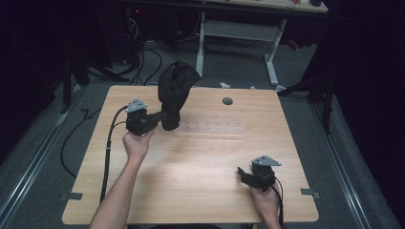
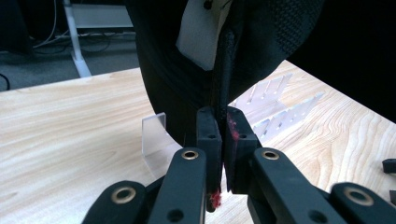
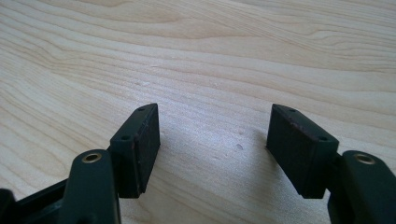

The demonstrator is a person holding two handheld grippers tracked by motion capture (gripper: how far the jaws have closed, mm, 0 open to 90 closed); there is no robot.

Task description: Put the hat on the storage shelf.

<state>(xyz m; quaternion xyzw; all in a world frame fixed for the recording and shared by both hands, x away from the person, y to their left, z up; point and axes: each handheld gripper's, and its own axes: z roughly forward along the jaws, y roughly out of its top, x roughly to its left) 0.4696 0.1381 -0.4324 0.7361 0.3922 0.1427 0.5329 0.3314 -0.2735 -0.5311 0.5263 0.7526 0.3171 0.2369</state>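
Black cap (image 1: 175,88) pinched at edge by left tool (image 1: 160,117), steadying it on clear stand (image 2: 156,140) at eleven o'clock; right tool (image 1: 243,175) open, empty, resting at five o'clock on table (image 1: 200,162).

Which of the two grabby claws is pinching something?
The left gripper: its jaws are shut on the edge of a black glove standing on a clear holder. The right gripper rests open on the table, holding nothing.

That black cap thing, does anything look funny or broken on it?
Not broken. The black cap stands tilted on a clear stand, pinched at its edge by the left gripper. Oddly, red fluff clings to that gripper's pads.
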